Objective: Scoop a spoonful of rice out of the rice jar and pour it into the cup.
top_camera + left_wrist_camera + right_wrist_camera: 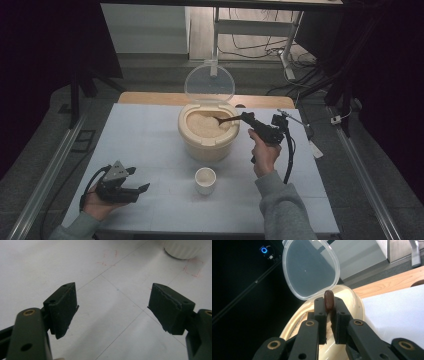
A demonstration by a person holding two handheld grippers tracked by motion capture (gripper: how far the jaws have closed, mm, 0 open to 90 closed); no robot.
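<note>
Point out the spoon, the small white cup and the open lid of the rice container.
spoon (pixel 226 119), high view, on its handle.
small white cup (pixel 205 179), high view, on its rim.
open lid (pixel 310 267), right gripper view, on its clear middle.

claws: 2 | bucket: 1 | lid: 1 | spoon: 1 | cup: 1

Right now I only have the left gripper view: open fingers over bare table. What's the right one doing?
Observer: The right gripper is shut on a brown spoon, whose bowl reaches into the open rice container.
Operator: Lid out of the way?
Observer: Yes, the clear lid stands upright at the container's far rim.
Operator: That white thing at my top edge?
Observer: A small white cup, standing on the table in front of the container, nothing visible in it.
</note>
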